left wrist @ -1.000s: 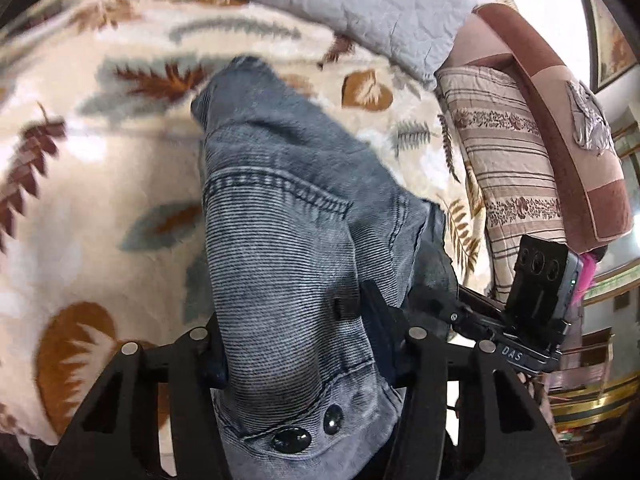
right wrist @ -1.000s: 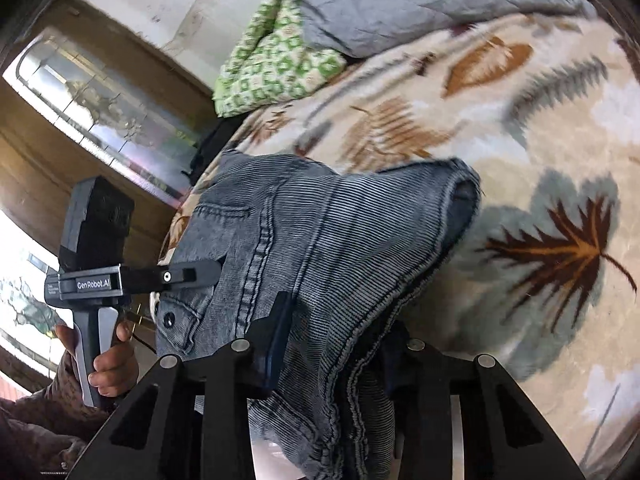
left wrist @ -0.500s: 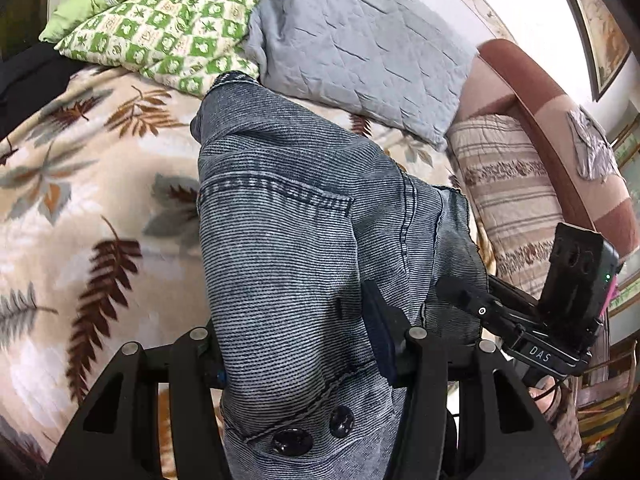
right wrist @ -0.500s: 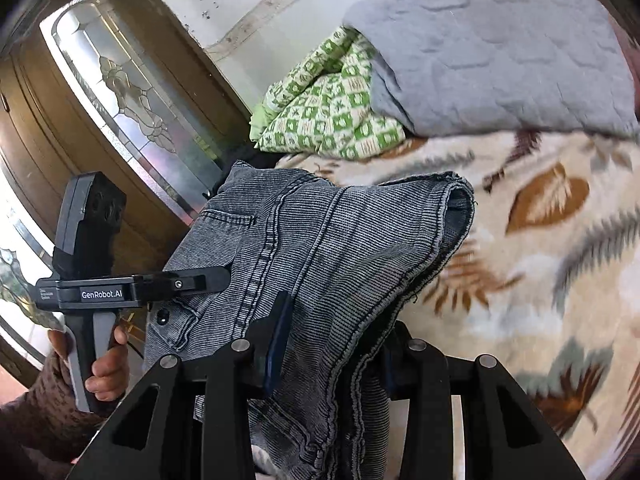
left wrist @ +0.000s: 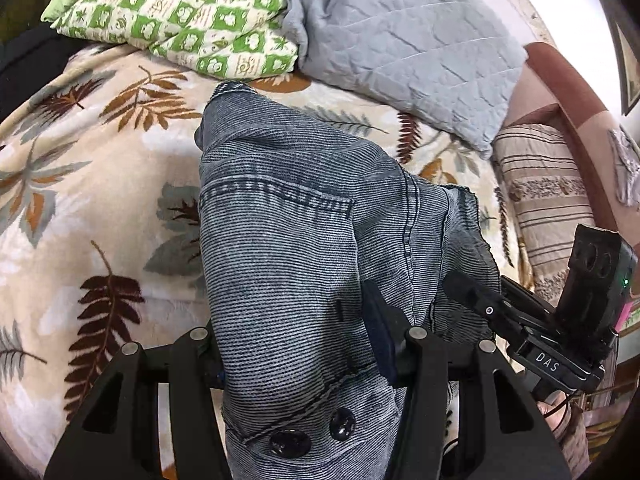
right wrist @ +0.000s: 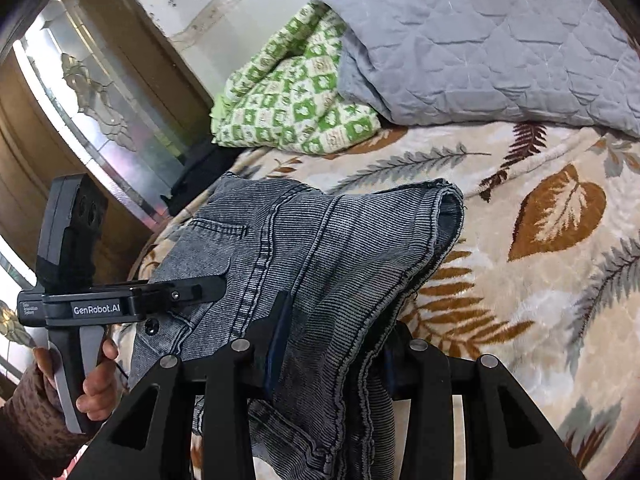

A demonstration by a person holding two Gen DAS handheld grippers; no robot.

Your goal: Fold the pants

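Note:
Grey-blue denim pants [left wrist: 288,248] hang bunched between both grippers above a leaf-patterned blanket [left wrist: 80,200]. My left gripper [left wrist: 296,344] is shut on the waistband end, near two dark buttons [left wrist: 312,436]. My right gripper [right wrist: 332,344] is shut on another bunched part of the pants [right wrist: 320,248], whose folded edge drapes forward. Each gripper shows in the other's view: the right one [left wrist: 472,300] at the right, the left one [right wrist: 200,292] at the left, held by a hand [right wrist: 94,384].
A green-and-white checked quilt [left wrist: 188,16] and a grey quilted pillow [left wrist: 404,44] lie at the bed's far side. A striped cushion [left wrist: 548,208] and brown sofa back [left wrist: 576,120] are at the right. A glass-panelled wooden door [right wrist: 88,92] stands at the left.
Both grippers have lifted and tilted up with the pants, so the pillows and door came into view. The pants rose off the blanket and stay gripped.

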